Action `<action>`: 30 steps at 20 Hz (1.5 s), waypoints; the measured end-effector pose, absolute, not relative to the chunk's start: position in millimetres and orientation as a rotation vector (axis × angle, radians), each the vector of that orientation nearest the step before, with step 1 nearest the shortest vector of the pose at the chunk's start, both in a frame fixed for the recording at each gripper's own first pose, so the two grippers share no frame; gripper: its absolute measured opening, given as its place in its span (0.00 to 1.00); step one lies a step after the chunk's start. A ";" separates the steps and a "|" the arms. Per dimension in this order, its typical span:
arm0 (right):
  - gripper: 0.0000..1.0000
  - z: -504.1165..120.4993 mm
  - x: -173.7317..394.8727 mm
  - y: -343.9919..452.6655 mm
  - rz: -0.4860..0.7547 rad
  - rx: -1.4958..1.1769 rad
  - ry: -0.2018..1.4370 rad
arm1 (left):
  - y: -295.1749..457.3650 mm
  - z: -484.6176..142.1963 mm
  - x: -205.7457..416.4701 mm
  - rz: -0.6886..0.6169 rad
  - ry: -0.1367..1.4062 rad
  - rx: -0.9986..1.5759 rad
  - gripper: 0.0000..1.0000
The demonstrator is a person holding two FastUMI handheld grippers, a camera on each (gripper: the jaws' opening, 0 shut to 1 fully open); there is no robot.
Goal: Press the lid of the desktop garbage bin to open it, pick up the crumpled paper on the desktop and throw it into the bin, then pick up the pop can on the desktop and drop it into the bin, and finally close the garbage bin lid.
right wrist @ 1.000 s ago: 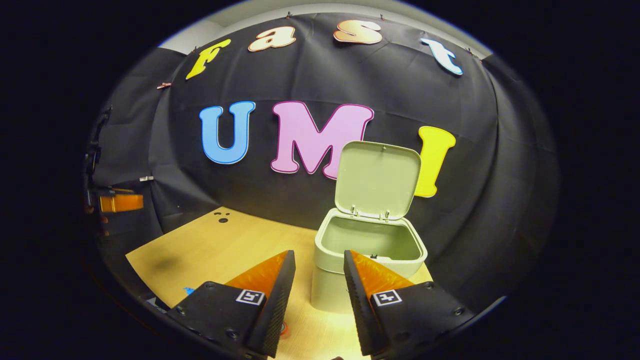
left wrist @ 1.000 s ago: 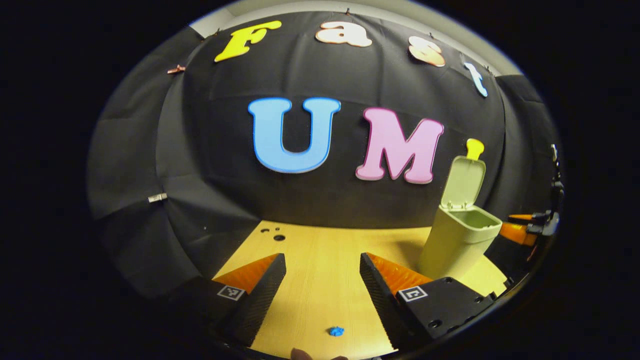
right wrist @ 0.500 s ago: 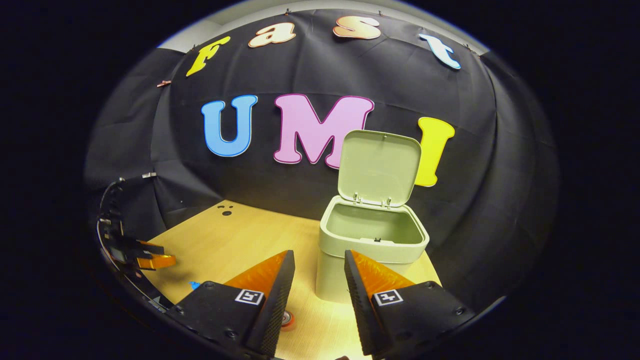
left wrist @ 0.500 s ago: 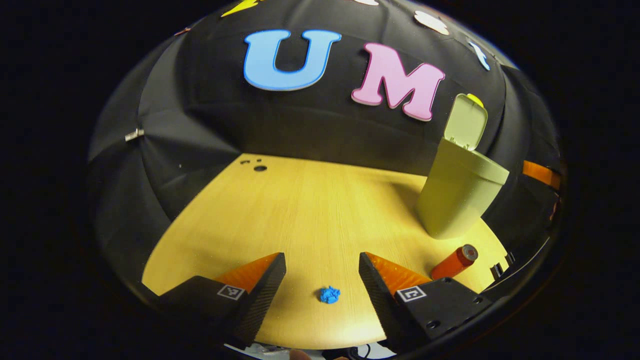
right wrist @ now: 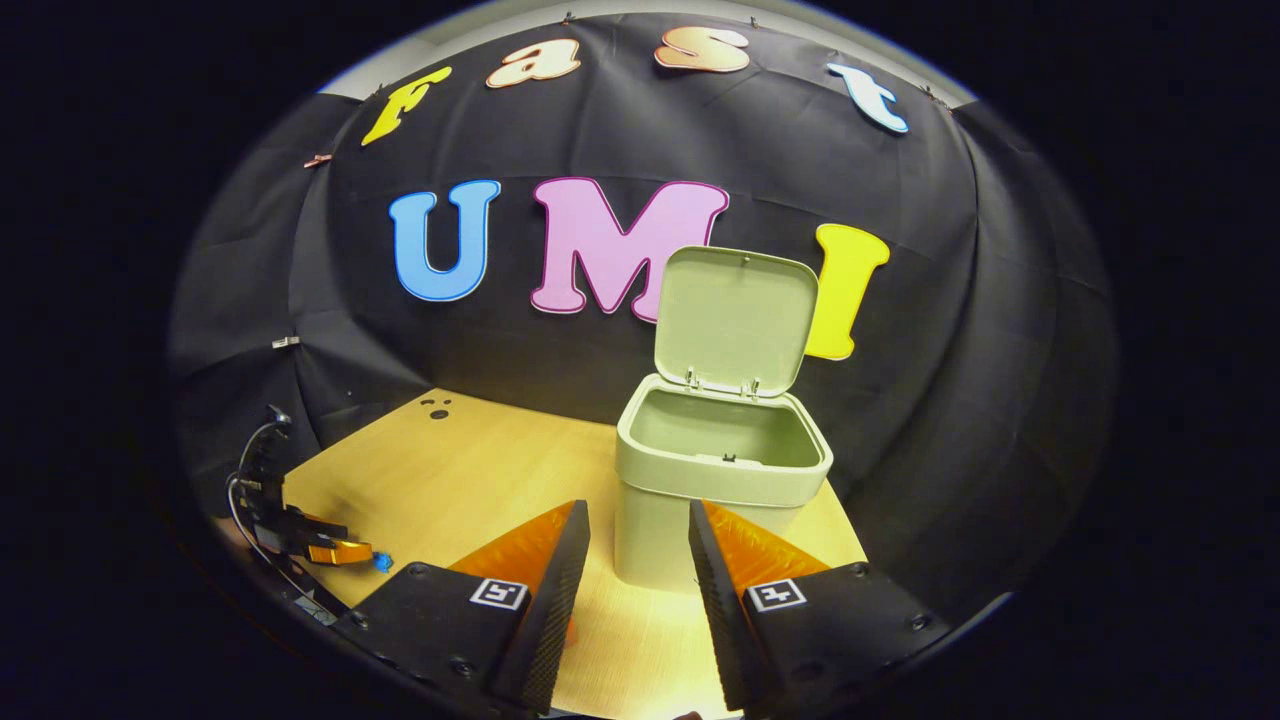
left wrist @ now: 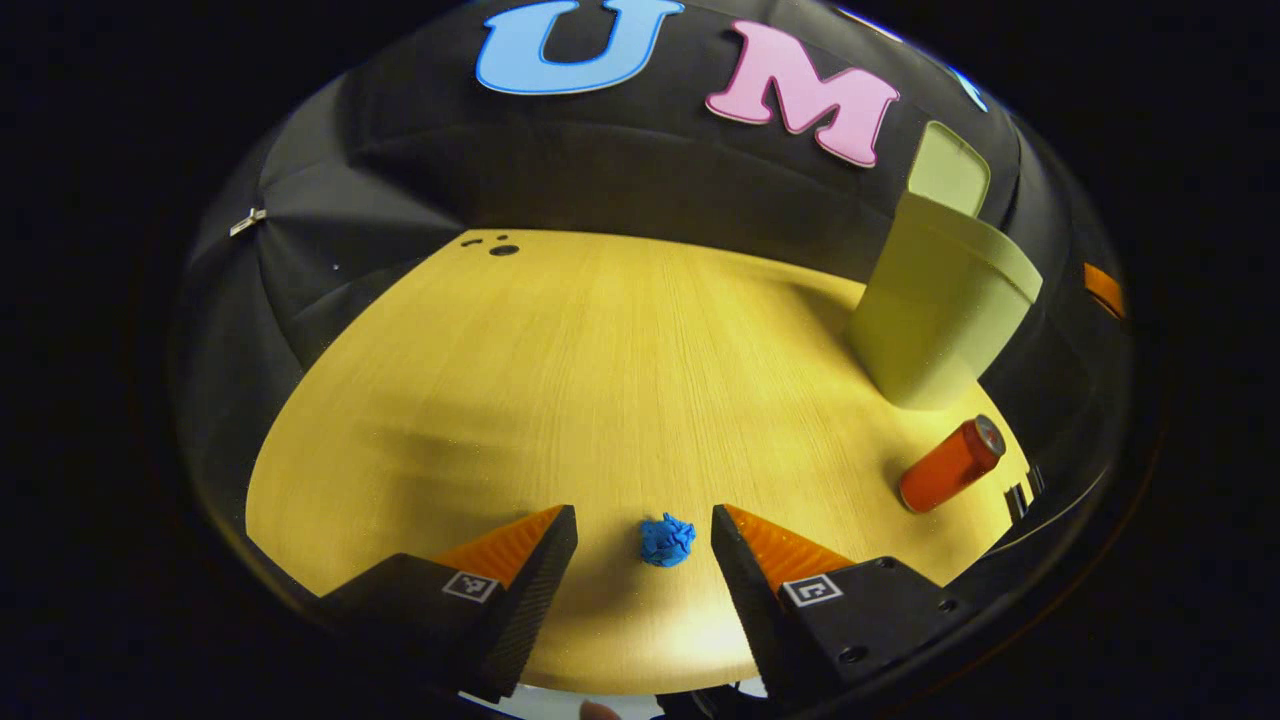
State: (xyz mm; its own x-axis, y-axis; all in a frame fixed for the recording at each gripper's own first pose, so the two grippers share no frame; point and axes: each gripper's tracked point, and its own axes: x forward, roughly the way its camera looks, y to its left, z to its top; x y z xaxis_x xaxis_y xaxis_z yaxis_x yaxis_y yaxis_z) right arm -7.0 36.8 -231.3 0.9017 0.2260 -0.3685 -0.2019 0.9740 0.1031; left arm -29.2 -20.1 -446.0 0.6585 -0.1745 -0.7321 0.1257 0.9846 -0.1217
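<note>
left gripper view: from left to right, one smooth pale wooden tabletop (left wrist: 560, 380) with fine straight grain and three small dark holes near its far corner, one small blue crumpled paper ball (left wrist: 667, 540) with a rough, creased surface, one orange metal pop can (left wrist: 950, 465) lying on its side with its silvery end turned away toward the right, and one matte pale green plastic garbage bin (left wrist: 935, 320), a tapered box with rounded corners and its flat lid (left wrist: 948, 168) tipped up. the left gripper (left wrist: 640, 525) has its jaws wide apart and holds nothing; the paper ball lies on the table in the gap between the two ridged fingertips, touching neither as far as can be seen. the can lies near the foot of the bin, well to the right of the paper. right gripper view: at the far left the left gripper shows small above the table edge, with a speck of the blue paper just beside its tip. in the middle, the right gripper (right wrist: 638, 520) hangs with its jaws moderately apart and empty, the bin standing behind the gap, lid upright on two small hinges, hollow inside.
</note>
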 end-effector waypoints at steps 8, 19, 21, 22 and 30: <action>0.64 -239.0 -10.5 27.9 0.201 0.052 0.416 | -30.4 -485.2 -28.9 -0.191 0.941 -0.058 0.77; 0.64 -248.3 -4.8 44.7 0.240 0.046 0.433 | -34.7 -474.7 -22.7 -0.262 0.921 -0.007 0.40; 0.64 -250.8 -5.4 47.7 0.250 0.052 0.441 | -38.4 -463.7 -20.6 -0.275 0.899 -0.024 0.36; 0.65 -252.7 -5.6 50.1 0.255 0.057 0.444 | -40.5 -455.0 -17.7 -0.278 0.884 -0.041 0.40; 0.69 -262.7 -12.3 60.6 0.289 0.062 0.461 | -77.8 -336.5 28.7 -0.355 0.634 -0.066 0.36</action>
